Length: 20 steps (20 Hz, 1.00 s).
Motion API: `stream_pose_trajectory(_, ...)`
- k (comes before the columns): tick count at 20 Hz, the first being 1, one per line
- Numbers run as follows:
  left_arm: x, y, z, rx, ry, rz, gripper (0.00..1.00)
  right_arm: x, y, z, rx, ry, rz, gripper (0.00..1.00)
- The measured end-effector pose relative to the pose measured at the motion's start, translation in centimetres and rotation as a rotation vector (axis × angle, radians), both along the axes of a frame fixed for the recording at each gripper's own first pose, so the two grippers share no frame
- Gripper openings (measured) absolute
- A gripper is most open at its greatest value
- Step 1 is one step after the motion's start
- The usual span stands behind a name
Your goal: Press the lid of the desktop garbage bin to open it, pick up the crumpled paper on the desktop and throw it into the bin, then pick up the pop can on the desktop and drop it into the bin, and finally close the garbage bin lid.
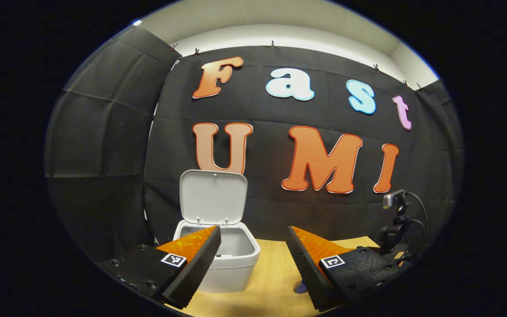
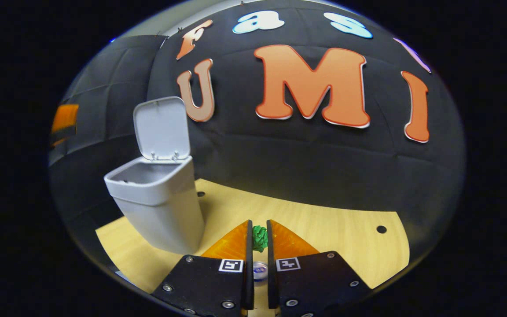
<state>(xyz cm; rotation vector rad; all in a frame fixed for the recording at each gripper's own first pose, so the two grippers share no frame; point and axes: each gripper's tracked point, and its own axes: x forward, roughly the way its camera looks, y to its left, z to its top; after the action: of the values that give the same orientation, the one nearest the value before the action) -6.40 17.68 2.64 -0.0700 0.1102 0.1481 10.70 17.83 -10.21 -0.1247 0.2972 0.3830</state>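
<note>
Right gripper (image 2: 259, 240) pinched on green crumpled paper (image 2: 260, 237), lifted right of open bin (image 2: 156, 198). Light, soft, springy; best held mid-wad. Left gripper (image 1: 253, 259) spread wide, empty.

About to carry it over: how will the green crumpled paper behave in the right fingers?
The green crumpled paper sits pinched in the right gripper, so it probably squashes easily and weighs little. Its creased surface likely grips rather than slips. Dropped into the open bin, it shouldn't roll far.
</note>
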Motion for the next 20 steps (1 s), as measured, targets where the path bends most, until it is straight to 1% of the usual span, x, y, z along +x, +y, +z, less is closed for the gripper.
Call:
stream_pose_trajectory(3, -1.2, 2.4, -0.1, -0.004, -0.002, 0.053, 0.94, 0.2, 4.6, 3.2, 0.016, -0.044, 0.080, 0.12)
stream_pose_trajectory(6, -2.7, 4.6, -0.5, 0.015, 0.001, 0.111, 0.94, 0.2, 8.9, 4.9, 0.012, -0.057, 0.152, 0.12)
stream_pose_trajectory(11, -5.6, 8.3, -1.2, 0.023, 0.018, 0.207, 0.94, 0.8, 15.0, 5.1, 0.030, -0.040, 0.233, 0.12)
stream_pose_trajectory(15, -7.6, 10.7, -1.9, 0.017, 0.037, 0.273, 0.94, 1.9, 20.9, 5.4, 0.016, -0.060, 0.305, 0.12)
stream_pose_trajectory(16, -8.0, 11.4, -2.2, 0.017, 0.042, 0.287, 0.94, 2.1, 22.4, 5.3, 0.012, -0.060, 0.326, 0.12)
stream_pose_trajectory(18, -8.6, 12.2, -2.4, 0.017, 0.047, 0.311, 0.94, 2.6, 24.8, 4.5, -0.007, -0.065, 0.340, 0.12)
stream_pose_trajectory(20, -9.0, 12.6, -2.6, 0.014, 0.047, 0.325, 0.95, 2.7, 26.3, 3.7, -0.003, -0.052, 0.360, 0.13)
